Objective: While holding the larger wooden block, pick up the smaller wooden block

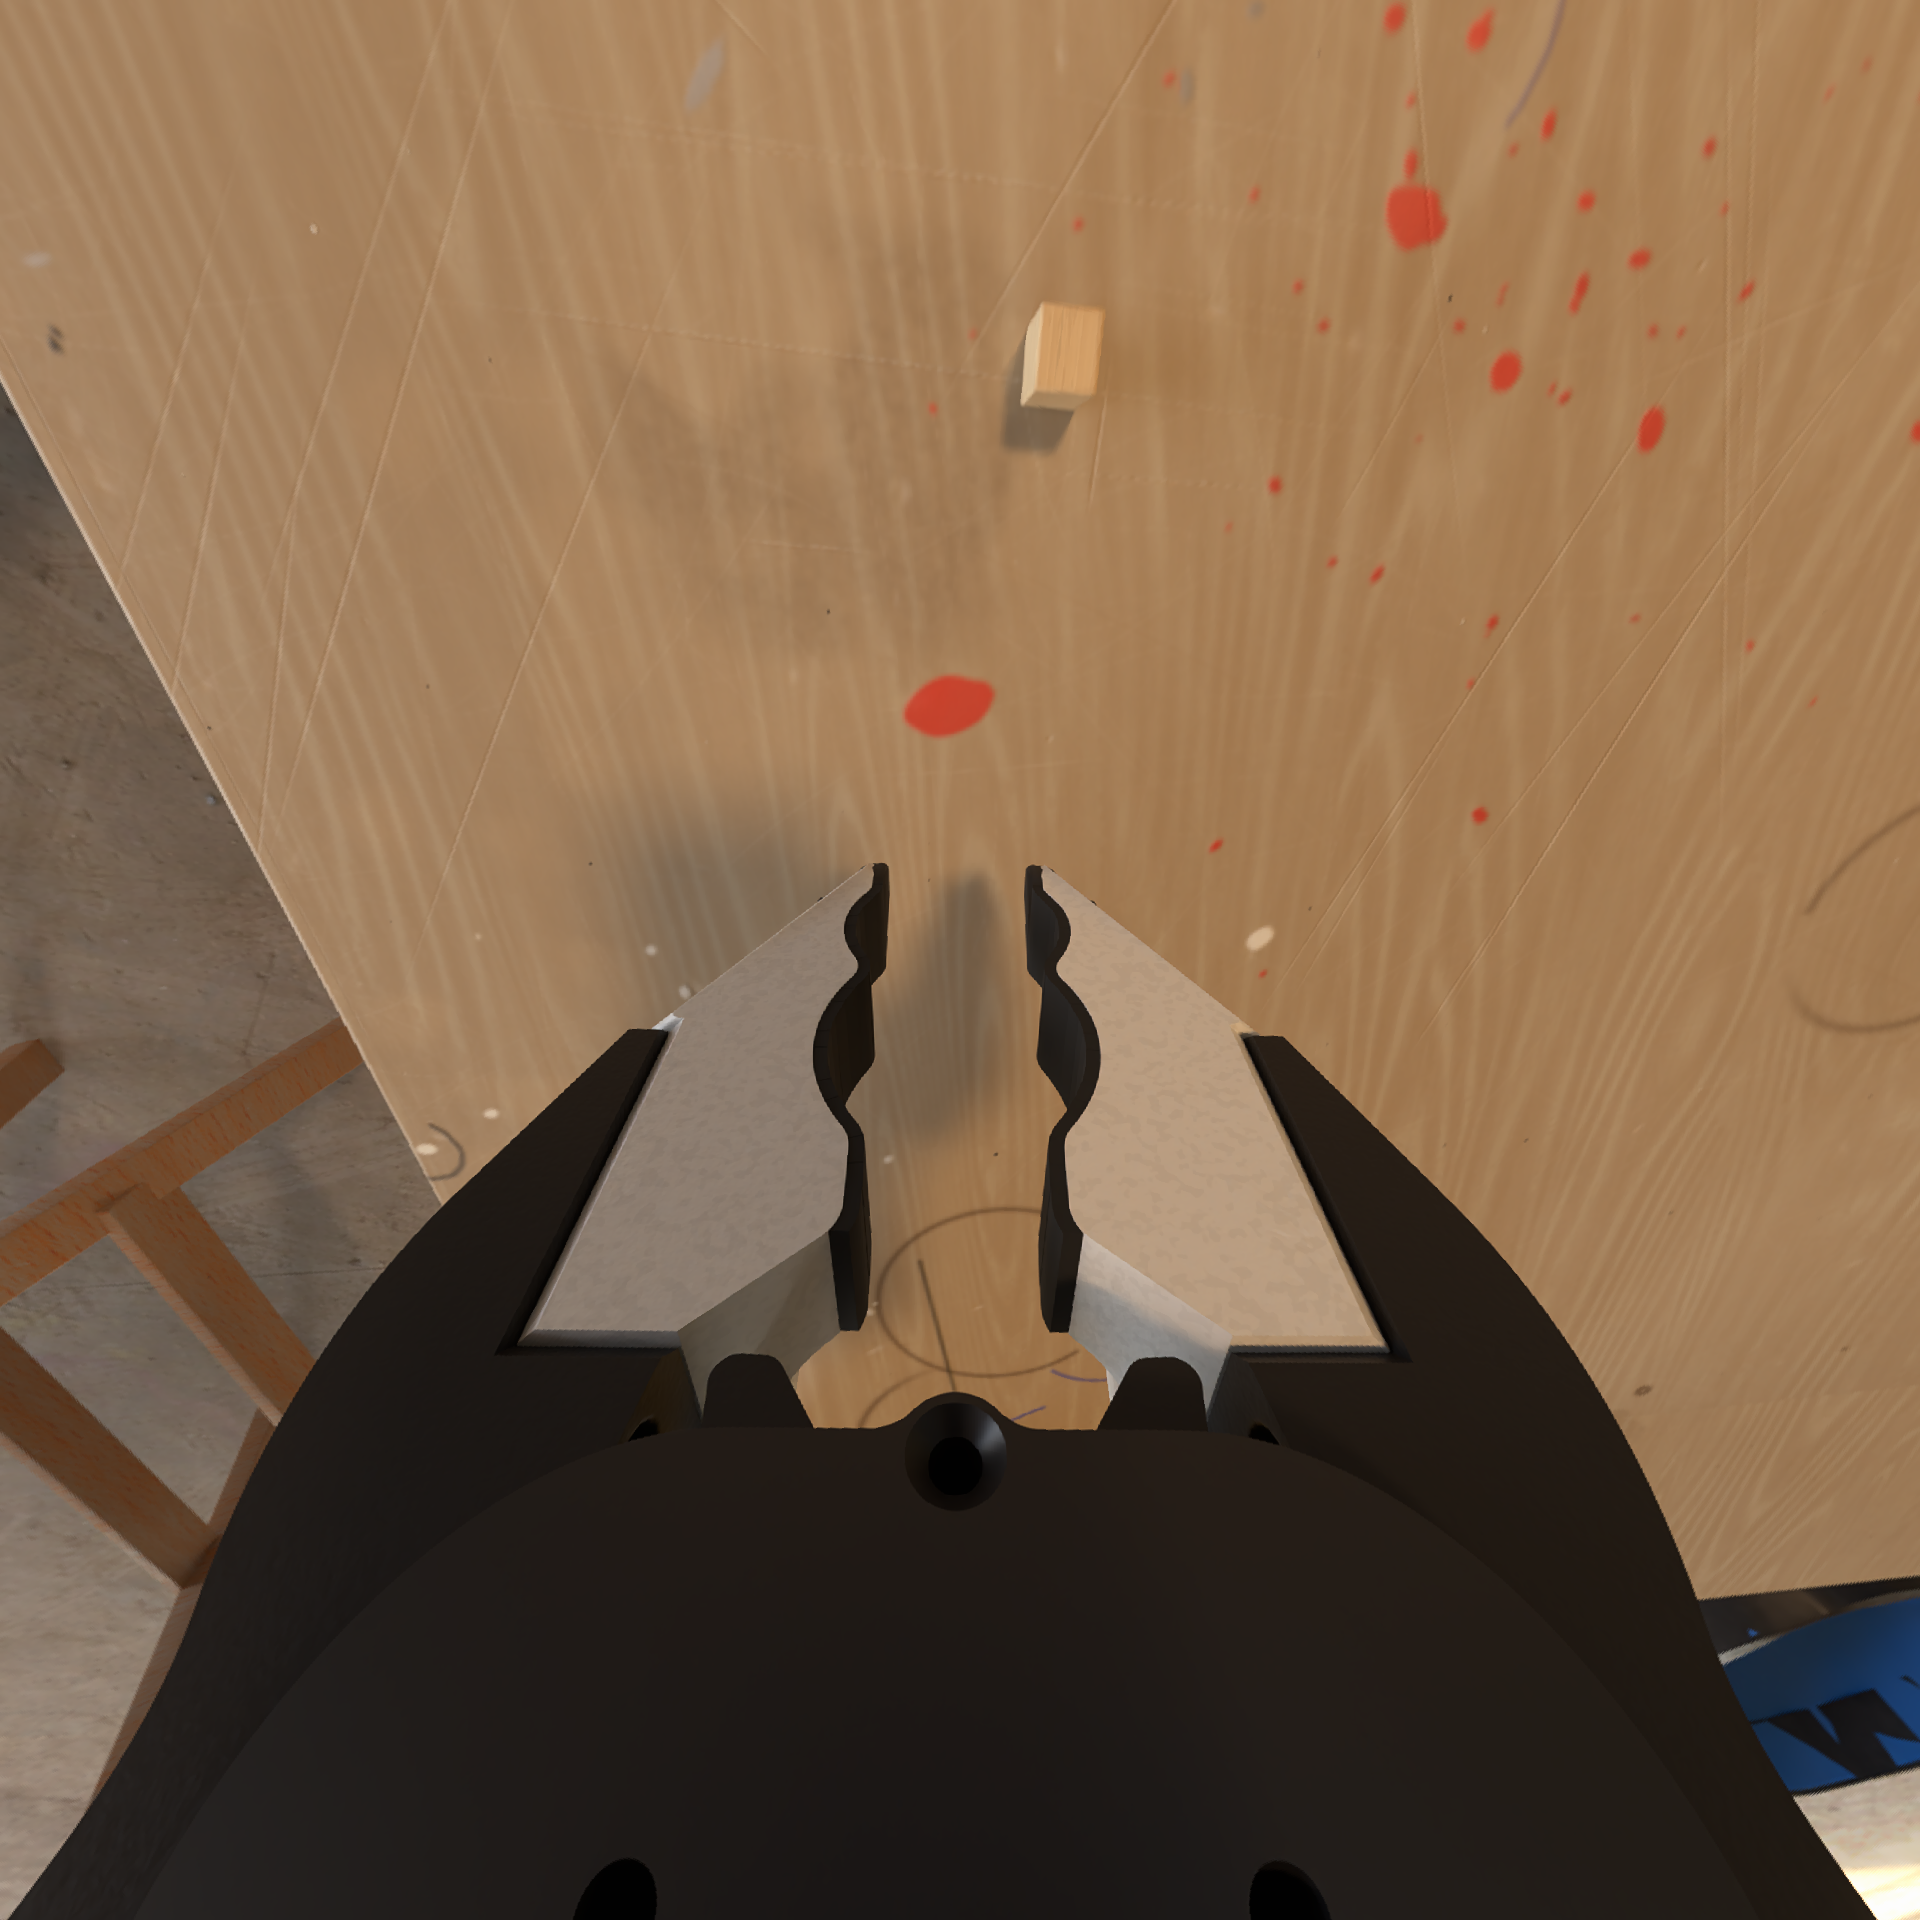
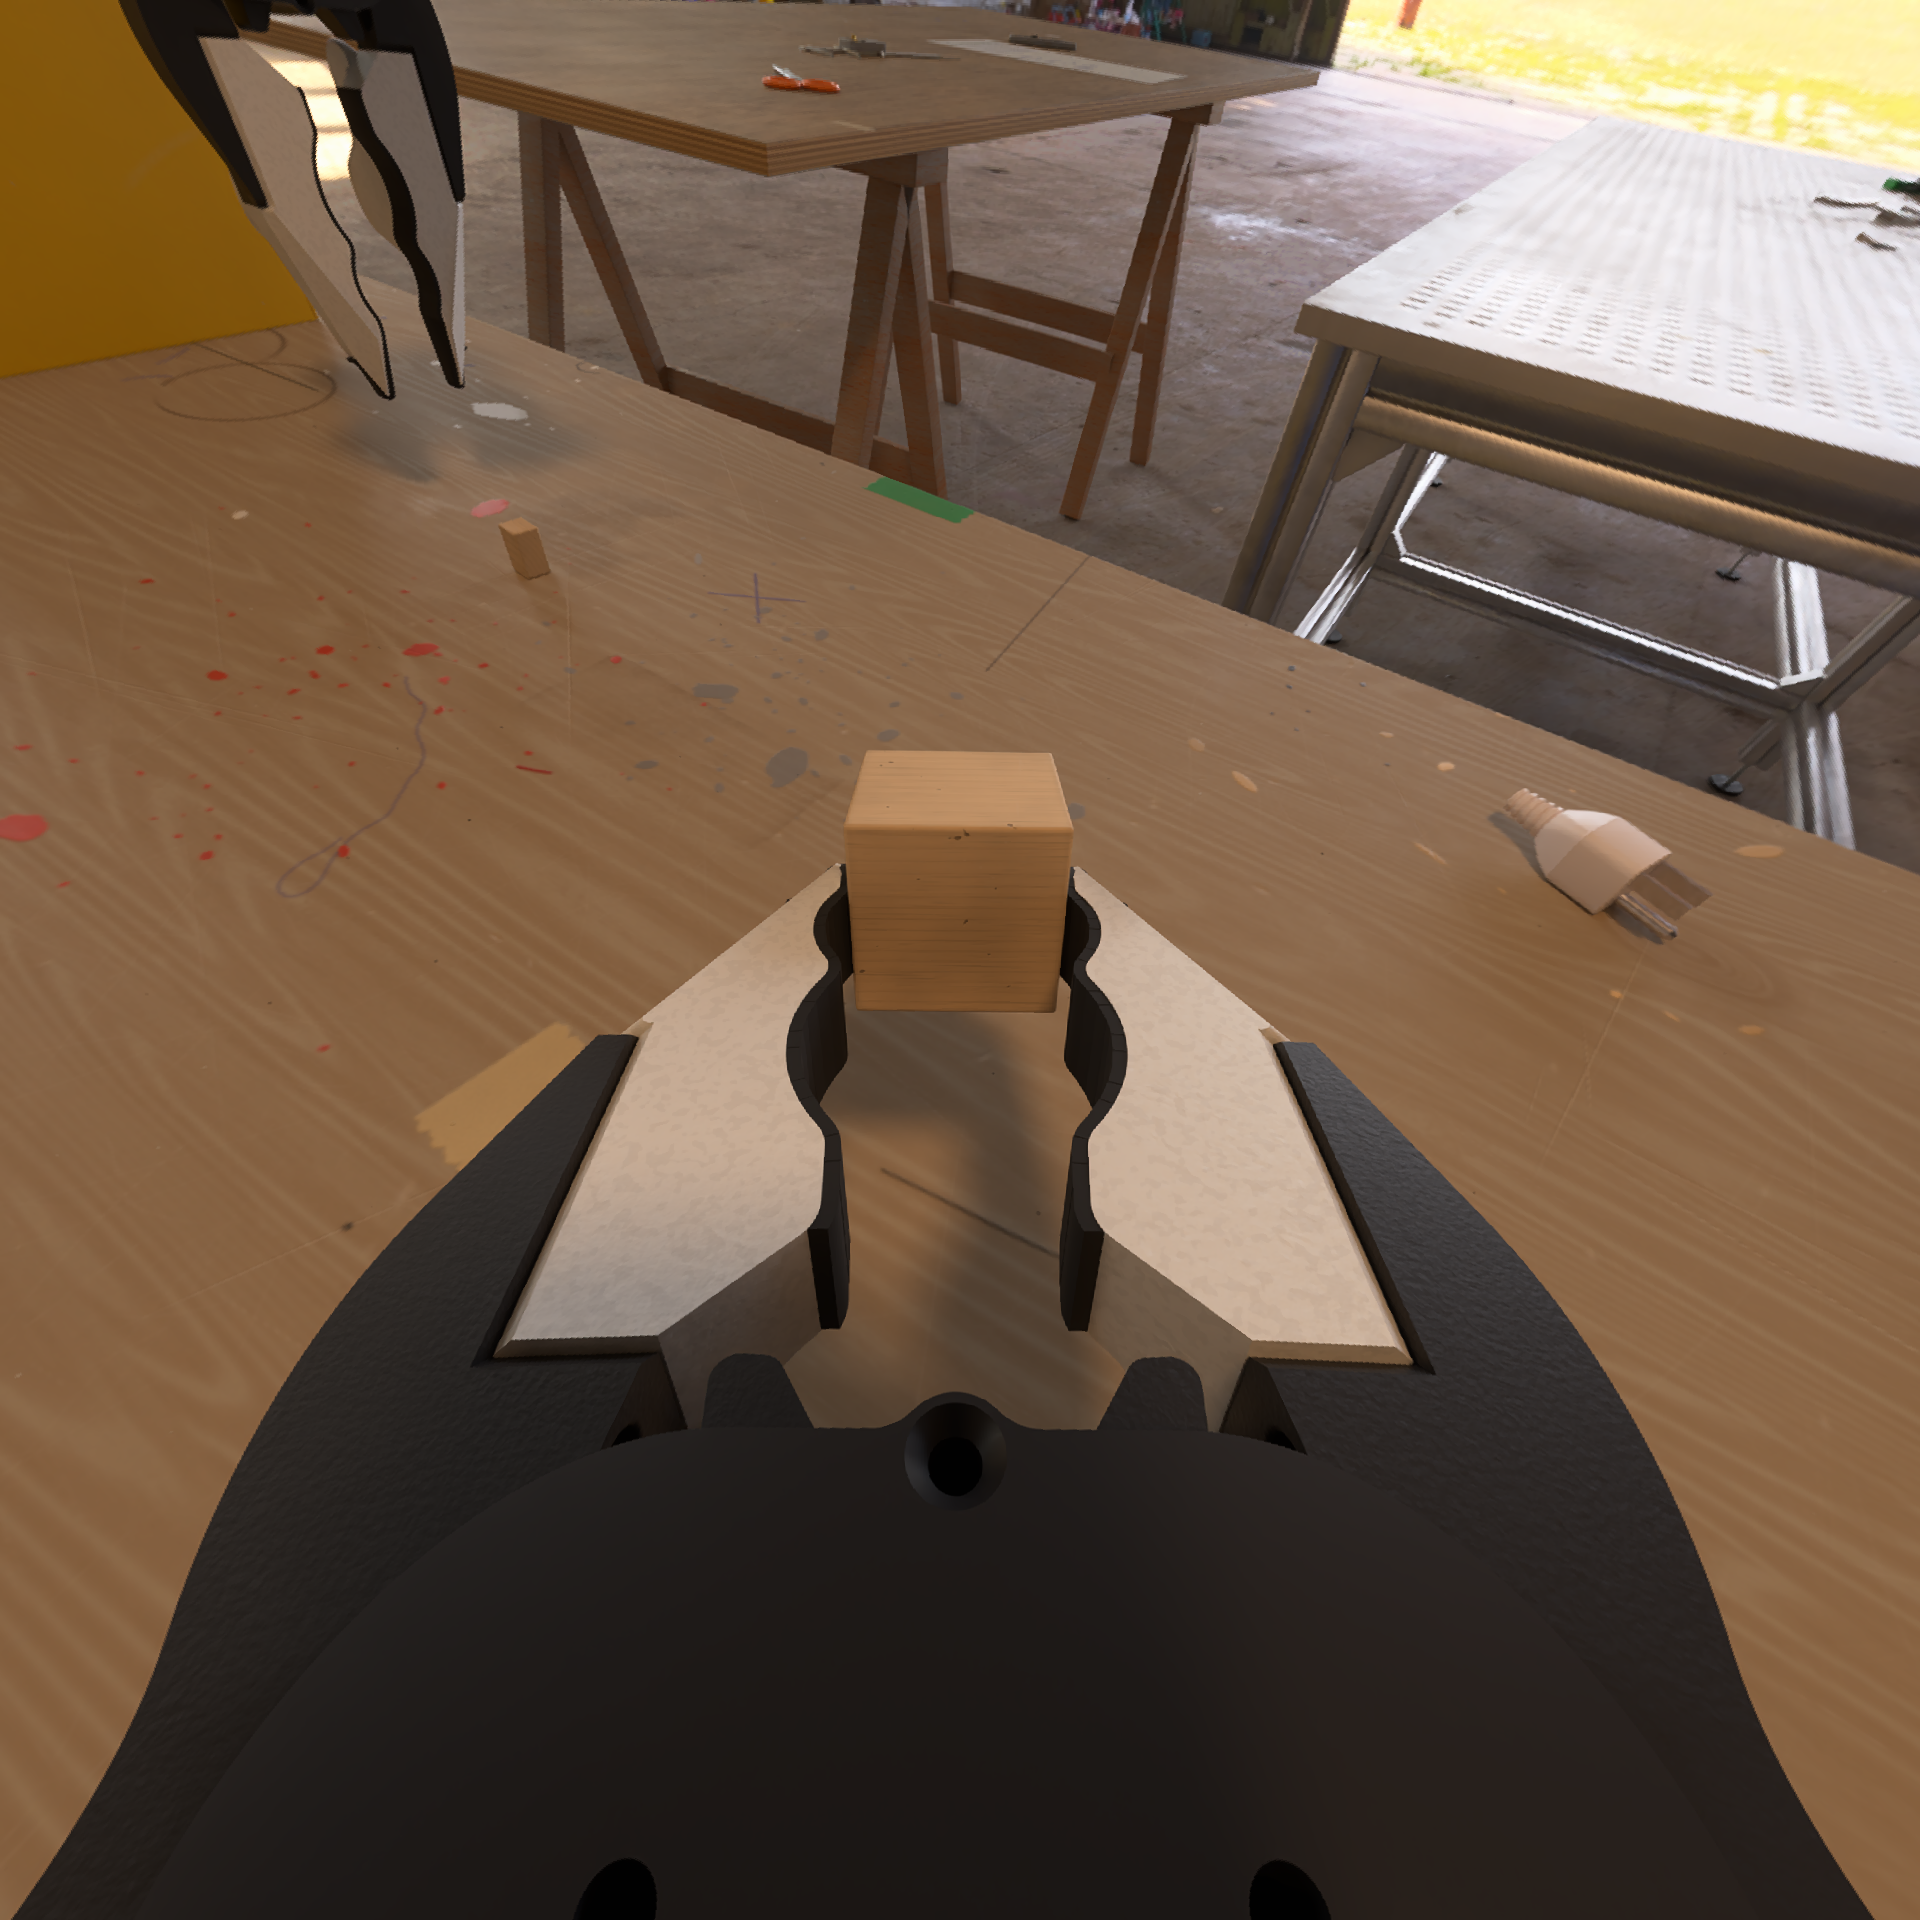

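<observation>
Two grippers: the right gripper [image 2: 956, 883] clamps the larger wooden block [image 2: 958, 883] between its fingertips above the workbench [image 2: 1247, 1091]; the left gripper [image 1: 956, 878], narrowly parted and empty, hovers with the smaller wooden block [image 1: 1060, 355] ahead, well apart.

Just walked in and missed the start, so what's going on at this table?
The right gripper is shut on the larger wooden block, gripped at its fingertips above the wooden table. The left gripper hangs open and empty over the table, with the smaller wooden block standing ahead of it, untouched. A white plug lies off to the right.
</observation>
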### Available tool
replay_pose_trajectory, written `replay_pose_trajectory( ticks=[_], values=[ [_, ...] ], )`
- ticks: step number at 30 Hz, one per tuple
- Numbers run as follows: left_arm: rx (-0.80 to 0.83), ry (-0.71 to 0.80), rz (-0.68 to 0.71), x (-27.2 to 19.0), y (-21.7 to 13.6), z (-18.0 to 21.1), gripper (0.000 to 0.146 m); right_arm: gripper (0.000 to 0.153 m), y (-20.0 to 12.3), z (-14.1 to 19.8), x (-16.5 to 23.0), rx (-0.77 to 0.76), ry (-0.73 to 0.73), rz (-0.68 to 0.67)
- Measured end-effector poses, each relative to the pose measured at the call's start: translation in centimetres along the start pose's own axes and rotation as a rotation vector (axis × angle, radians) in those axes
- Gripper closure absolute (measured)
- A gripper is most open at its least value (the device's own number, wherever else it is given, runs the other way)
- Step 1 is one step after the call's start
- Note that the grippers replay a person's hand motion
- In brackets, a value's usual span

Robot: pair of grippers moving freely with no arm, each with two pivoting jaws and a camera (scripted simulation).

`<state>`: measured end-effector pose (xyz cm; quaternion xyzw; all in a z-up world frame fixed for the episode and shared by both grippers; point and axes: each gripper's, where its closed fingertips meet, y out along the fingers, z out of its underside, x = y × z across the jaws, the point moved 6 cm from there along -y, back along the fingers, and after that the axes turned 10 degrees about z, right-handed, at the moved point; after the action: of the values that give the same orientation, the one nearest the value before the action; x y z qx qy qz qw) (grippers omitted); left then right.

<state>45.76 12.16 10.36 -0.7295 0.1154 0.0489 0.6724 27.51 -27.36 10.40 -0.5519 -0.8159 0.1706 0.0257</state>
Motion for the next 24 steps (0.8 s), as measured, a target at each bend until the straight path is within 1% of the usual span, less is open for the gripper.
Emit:
replay_pose_trajectory(
  ticks=[3,6,9,12,14,19,21,22,24],
  values=[
    [0.002,0.022,-0.001,0.1,-0.2,0.7,0.12,0.114,0.0,0.1,-0.2,0.006,0.022,-0.012],
    [-0.044,0.02,0.078,-0.2,0.1,0.6,0.122,0.114,-0.1,0.0,-0.2,-0.001,0.03,-0.012],
    [-0.032,0.055,0.115,-0.5,1.5,-0.2,0.125,0.114,-0.1,-0.1,-0.1,-0.005,0.023,-0.012],
    [-0.004,0.075,0.169,-0.9,3.2,-1.3,0.123,0.114,-0.2,-0.1,-0.1,-0.005,0.019,-0.011],
    [-0.036,0.099,0.2,-1.1,3.8,-2.2,0.13,0.114,-0.2,-0.2,-0.1,-0.006,0.021,-0.01],
    [-0.055,0.1,0.164,-1.0,4.0,-2.8,0.138,0.114,-0.2,-0.2,-0.1,-0.007,0.027,-0.015],
    [-0.065,0.111,0.128,-0.9,4.0,-2.7,0.145,0.114,-0.1,-0.1,-0.1,-0.002,0.025,-0.018],
    [-0.066,0.125,0.109,-0.8,4.0,-2.6,0.146,0.114,-0.1,-0.1,-0.1,-0.001,0.023,-0.018],
    [-0.033,0.125,0.022,0.0,3.7,-2.0,0.146,0.114,-0.1,-0.1,-0.1,-0.001,0.023,-0.015]
  ],
)
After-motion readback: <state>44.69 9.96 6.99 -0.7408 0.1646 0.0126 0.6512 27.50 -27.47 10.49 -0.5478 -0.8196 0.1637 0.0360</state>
